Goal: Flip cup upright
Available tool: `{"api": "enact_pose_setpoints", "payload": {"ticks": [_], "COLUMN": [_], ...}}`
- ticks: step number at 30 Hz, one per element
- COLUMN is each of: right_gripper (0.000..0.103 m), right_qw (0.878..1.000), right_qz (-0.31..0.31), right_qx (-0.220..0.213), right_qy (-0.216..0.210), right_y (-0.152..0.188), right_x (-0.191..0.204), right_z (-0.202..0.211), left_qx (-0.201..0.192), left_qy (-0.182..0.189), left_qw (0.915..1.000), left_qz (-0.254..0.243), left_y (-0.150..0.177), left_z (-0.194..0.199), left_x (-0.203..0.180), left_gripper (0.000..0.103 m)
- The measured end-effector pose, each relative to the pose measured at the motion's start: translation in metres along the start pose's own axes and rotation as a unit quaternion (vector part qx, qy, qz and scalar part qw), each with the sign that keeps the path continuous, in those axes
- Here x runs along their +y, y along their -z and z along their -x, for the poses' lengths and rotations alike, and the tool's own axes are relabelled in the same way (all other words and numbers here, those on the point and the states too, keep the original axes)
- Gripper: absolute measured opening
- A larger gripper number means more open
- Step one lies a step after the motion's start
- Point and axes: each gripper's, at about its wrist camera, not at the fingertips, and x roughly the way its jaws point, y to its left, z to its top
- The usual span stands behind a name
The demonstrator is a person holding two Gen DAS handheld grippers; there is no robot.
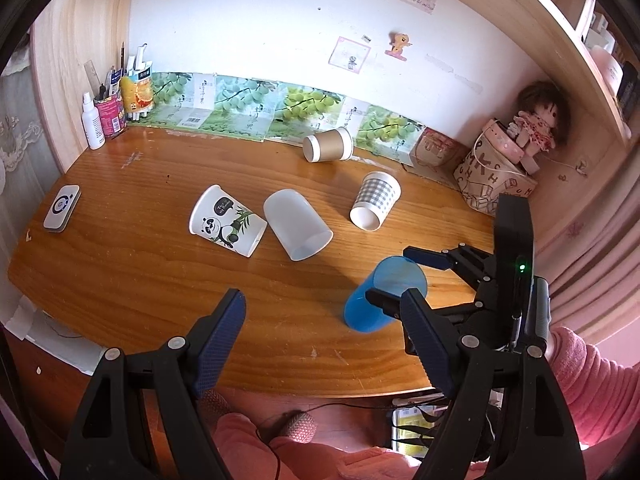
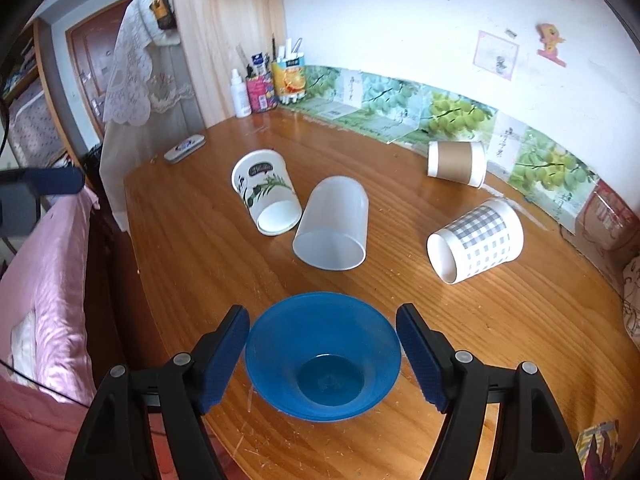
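R gripper (image 2: 323, 354): you're straddling blue plastic cup (image 2: 322, 360), jaws wide, pads not touching rim.
L gripper (image 1: 322, 334): you're holding it wide open w/ nothing inside, over desk (image 1: 140, 260).

Right claw (image 2: 323, 354) gapes wide, its blue pads either side of the blue cup (image 2: 322, 356); left claw (image 1: 326, 334), also spread open, hangs left of that cup

Bare wooden desk (image 2: 192, 248) before frosted cup (image 2: 332, 224), panda cup (image 2: 266, 196), checked cup (image 2: 476, 240).
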Motion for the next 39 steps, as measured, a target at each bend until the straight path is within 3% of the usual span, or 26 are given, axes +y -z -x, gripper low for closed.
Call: {"api": "enact_pose_setpoints", "payload": {"ticks": [11,17,21,24,26,32,39], "right_gripper": [0.082,0.083,0.083,0.088,0.103,0.103,0.103], "right_qw": [0.997,0.993,0.989,0.985,0.982,0.972,0.951], "right_qz": [-0.060,-0.078,-0.086,-0.091,-0.095,-0.103,-0.196], "right_qx": [-0.041,-0.064,-0.089,-0.109,-0.125,-0.152,-0.199], "right_qy": [0.031,0.058,0.078,0.096,0.107,0.145,0.130], "right_y": [-0.001,0.000,0.002,0.001,0.002,0.002,0.011], "right_x": [0.010,0.023,0.034,0.045,0.052,0.070,0.071], "right_z": [0.056,0.102,0.133,0.155,0.171,0.206,0.241], "left_qx": [-0.026,-0.049,-0.061,-0.074,-0.083,-0.123,-0.177], "left_qy": [-0.018,-0.036,-0.041,-0.032,-0.028,-0.038,-0.068], "left_qw": [0.9980,0.9968,0.9966,0.9965,0.9960,0.9917,0.9818], "left_qz": [0.055,0.053,0.039,0.025,0.014,-0.002,-0.006], "left_y": [0.001,0.001,-0.004,-0.008,-0.011,-0.013,-0.011], "left_z": [0.015,0.036,0.048,0.057,0.064,0.082,0.098], "left_x": [0.004,0.000,-0.007,-0.014,-0.019,-0.035,-0.050], "left_gripper": [0.083,0.086,0.098,0.101,0.102,0.102,0.102]}}
